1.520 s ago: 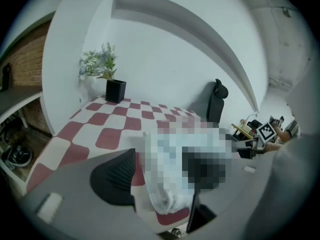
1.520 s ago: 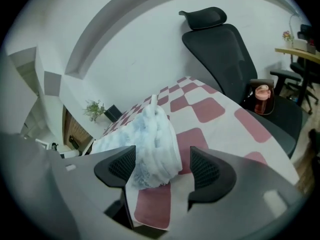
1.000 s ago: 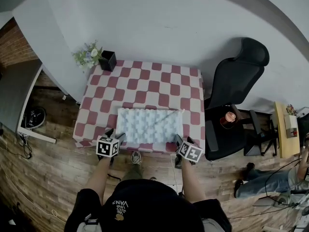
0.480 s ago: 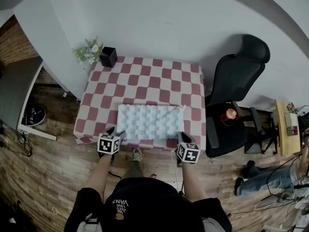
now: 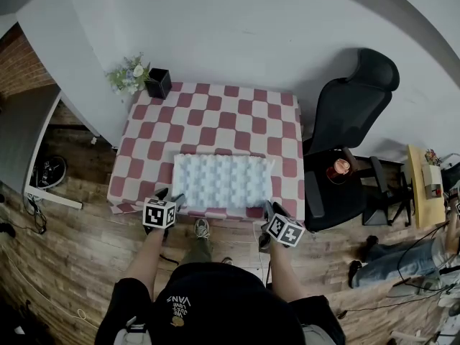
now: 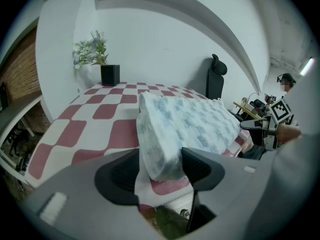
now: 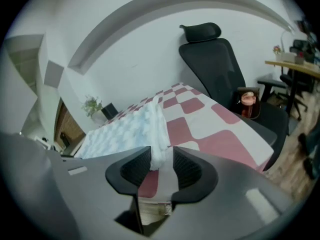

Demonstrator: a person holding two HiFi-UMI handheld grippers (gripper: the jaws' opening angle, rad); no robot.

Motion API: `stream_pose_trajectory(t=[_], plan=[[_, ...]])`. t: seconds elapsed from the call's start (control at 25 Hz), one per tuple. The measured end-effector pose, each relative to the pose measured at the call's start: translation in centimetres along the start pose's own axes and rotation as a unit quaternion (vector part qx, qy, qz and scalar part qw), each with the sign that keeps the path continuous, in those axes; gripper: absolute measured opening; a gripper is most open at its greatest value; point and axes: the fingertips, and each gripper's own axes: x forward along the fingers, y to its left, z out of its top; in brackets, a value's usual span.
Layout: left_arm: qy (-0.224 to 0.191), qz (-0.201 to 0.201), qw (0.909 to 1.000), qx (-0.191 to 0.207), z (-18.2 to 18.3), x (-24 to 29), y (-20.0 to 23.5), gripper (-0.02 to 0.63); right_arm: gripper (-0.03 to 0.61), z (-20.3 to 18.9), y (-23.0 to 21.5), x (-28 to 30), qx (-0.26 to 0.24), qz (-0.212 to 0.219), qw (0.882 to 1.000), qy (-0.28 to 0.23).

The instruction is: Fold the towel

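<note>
Left fingers (image 6: pixel 117 176) partly behind towel (image 6: pixel 185 124) corner

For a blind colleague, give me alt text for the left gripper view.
A corner of the white towel fills the gap between the jaws of the left gripper, at the near edge of a red-and-white checked tablecloth. A potted plant sits at the far corner; a black office chair stands beyond.

Head view steeply down over the checked table (image 5: pixel 215 117); both gripper views low, close at its near edge, towel (image 5: pixel 223 180) shared
</note>
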Motion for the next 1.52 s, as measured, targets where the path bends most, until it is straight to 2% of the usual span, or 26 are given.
stream_pose_trajectory(t=[0.12,0.24,0.32,0.6,0.76,0.96,1.08,1.32,1.44,1.52], plan=[[-0.007,-0.004,0.9999,-0.007,0.0,-0.3,0.0,0.268,0.163,0.5,0.0,-0.4,0.081,0.03,0.996,-0.029],[-0.013,-0.008,0.9998,-0.016,0.1,-0.5,0.0,0.268,0.241,0.3,0.6,0.0,0.152,0.063,0.986,-0.025],[-0.015,-0.01,0.9996,-0.02,0.1,-0.5,0.1,0.268,0.259,0.1,0.9,0.6,0.179,0.074,0.981,-0.018],[-0.015,-0.019,0.9993,-0.029,0.1,-0.4,0.2,0.268,0.259,0.4,1.6,2.7,0.173,0.066,0.983,-0.002],[-0.015,-0.023,0.9989,-0.037,-0.2,-0.2,0.2,0.268,0.245,0.6,1.5,3.5,0.164,0.045,0.985,0.014],[-0.018,-0.031,0.9983,-0.046,-0.2,-0.2,0.2,0.268,0.103,0.8,1.6,3.4,0.173,0.047,0.984,0.003],[-0.016,-0.032,0.9983,-0.047,-0.3,-0.2,0.2,0.268,0.074,1.3,2.2,3.1,0.144,0.041,0.989,-0.006],[-0.025,-0.031,0.9979,-0.051,-0.3,-0.4,0.2,0.268,0.055,4.0,5.3,1.8,0.009,0.033,0.999,-0.031],[-0.032,-0.03,0.9977,-0.052,-0.2,-0.8,0.2,0.268,0.052,5.6,8.2,1.1,-0.073,0.048,0.995,-0.048],[-0.037,-0.028,0.9974,-0.054,-0.2,-1.1,0.4,0.268,0.051,6.1,10.6,0.9,-0.13,0.064,0.988,-0.053]])
